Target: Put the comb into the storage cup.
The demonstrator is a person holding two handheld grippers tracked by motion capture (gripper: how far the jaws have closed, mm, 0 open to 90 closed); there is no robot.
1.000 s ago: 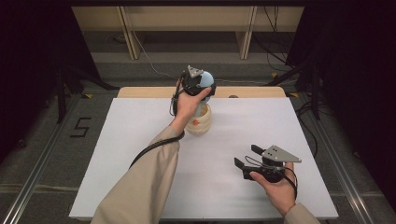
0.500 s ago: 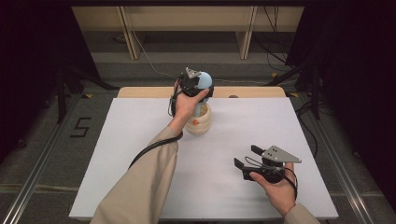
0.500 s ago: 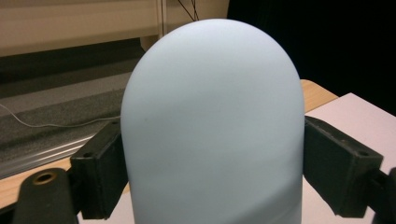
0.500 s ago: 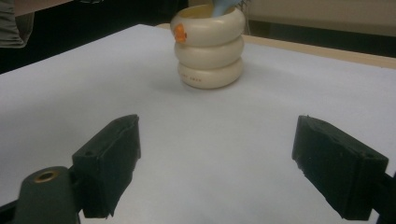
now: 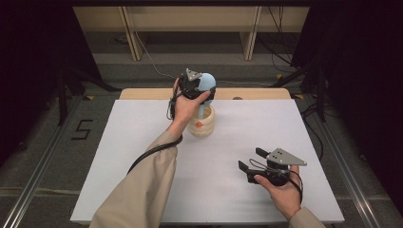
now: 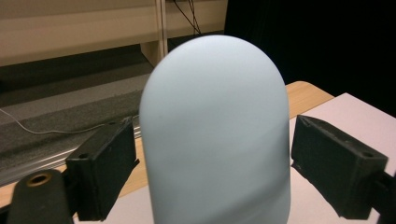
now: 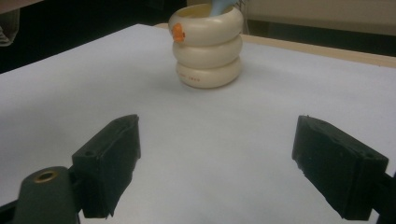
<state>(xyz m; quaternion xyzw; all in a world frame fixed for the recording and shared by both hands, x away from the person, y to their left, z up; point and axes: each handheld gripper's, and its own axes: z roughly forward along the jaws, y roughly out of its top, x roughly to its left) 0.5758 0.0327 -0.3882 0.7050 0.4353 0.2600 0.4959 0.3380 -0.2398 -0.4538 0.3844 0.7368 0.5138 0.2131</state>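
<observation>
A pale blue, dome-topped piece (image 5: 207,81) stands upright in a cream holder (image 5: 207,129) made of stacked rings with a small orange mark, at the far middle of the white table (image 5: 285,128). My left gripper (image 5: 202,89) is level with the dome (image 6: 215,130), which sits between the two jaws. The jaws have just been opening, and the pads stand right beside its sides without visibly pressing. My right gripper (image 5: 251,160) hovers open over the near right of the table with nothing in it. It faces the holder (image 7: 208,46), where the blue piece's lower end (image 7: 219,5) enters the top ring.
A wooden strip (image 5: 266,93) runs along the table's far edge. Beyond it are a shelf frame (image 5: 190,19) and cables on the floor. Metal rails (image 5: 43,166) run along the floor on both sides. A black cable (image 5: 152,152) trails from the left gripper along the sleeve.
My left gripper has edged slightly to the left beside the blue dome. The right hand and the holder have kept still.
</observation>
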